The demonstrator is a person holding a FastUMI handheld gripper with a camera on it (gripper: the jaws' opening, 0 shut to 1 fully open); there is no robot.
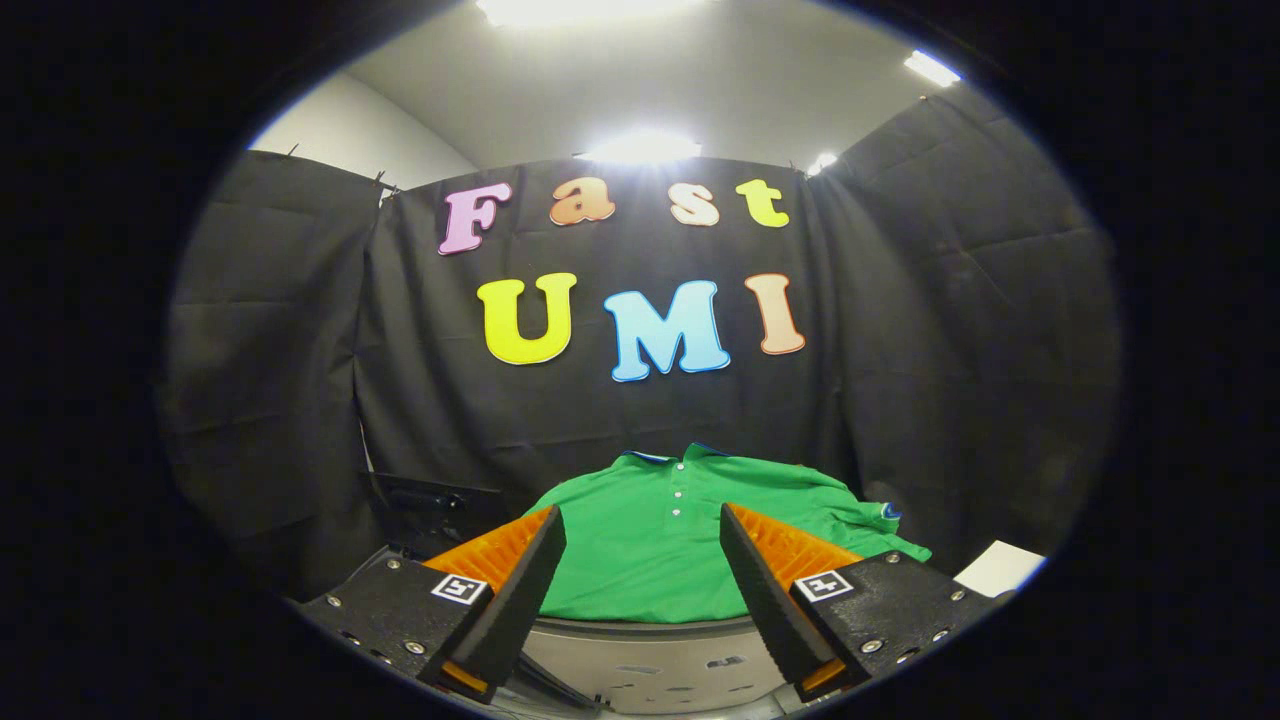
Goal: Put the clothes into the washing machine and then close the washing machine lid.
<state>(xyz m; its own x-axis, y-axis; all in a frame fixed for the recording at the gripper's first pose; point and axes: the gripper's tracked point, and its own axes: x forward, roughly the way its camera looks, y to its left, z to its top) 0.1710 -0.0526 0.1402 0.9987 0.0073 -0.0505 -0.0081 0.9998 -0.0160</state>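
A green polo shirt (pixel 650 540) with white buttons and a blue-edged collar lies spread flat on a grey surface (pixel 650 665) that may be the washing machine's top, just ahead of my fingers and partly between them. My gripper (pixel 642 530) is open, its two black and orange fingers (pixel 525 585) wide apart with nothing held. The fingers hover above the near hem of the shirt. I cannot tell whether the lid under the shirt is open or closed.
Black cloth walls close the booth behind and on both sides. A dark box-like object (pixel 435 510) sits to the left behind the shirt. A white sheet (pixel 1000 568) lies at the right beyond the right finger.
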